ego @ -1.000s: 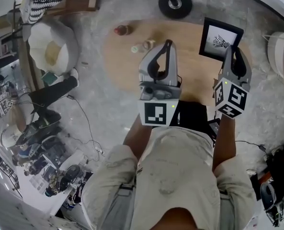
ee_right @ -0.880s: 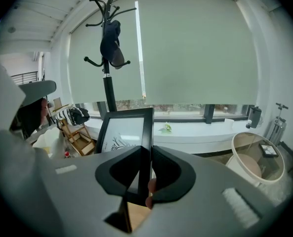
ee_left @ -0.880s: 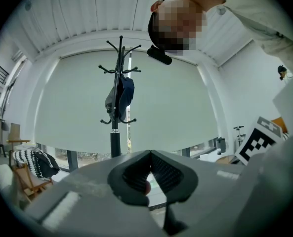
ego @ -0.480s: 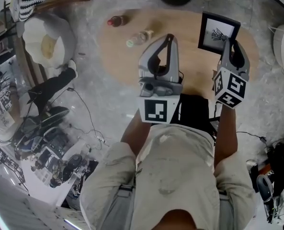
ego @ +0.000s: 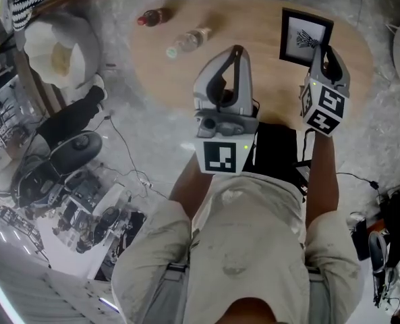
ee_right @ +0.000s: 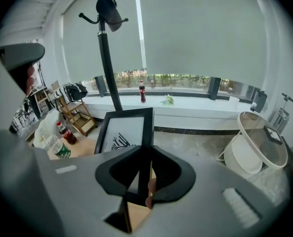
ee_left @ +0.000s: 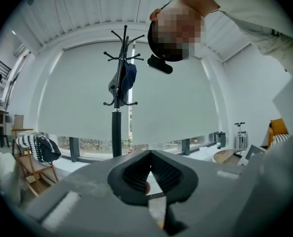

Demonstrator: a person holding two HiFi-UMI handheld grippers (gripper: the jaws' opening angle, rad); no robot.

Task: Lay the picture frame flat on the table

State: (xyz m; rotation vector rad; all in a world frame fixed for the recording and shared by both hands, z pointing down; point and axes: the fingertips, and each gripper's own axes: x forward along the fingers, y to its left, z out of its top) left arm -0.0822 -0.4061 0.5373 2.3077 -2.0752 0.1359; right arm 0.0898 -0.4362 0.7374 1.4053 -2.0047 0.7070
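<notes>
A black picture frame [ego: 305,38] with a white print stands upright at the far right of the oval wooden table [ego: 253,15]. My right gripper [ego: 321,52] is shut on the frame's right edge. In the right gripper view that edge [ee_right: 147,127] runs down between the jaws of the right gripper [ee_right: 147,151]. My left gripper [ego: 236,50] hangs over the table's middle, left of the frame. It is shut with nothing in it, and in the left gripper view it [ee_left: 149,153] points up at a coat stand [ee_left: 117,107].
A cola bottle [ego: 150,17] and a clear plastic bottle [ego: 188,40] lie at the table's far left. A white chair [ego: 58,52] stands left of the table, with cluttered floor and cables below it. A white round basket [ee_right: 257,149] stands to the right.
The head view has shifted, so the table and bottles sit higher and further left in it. The right gripper stays shut on the upright frame; the left gripper keeps its stance.
</notes>
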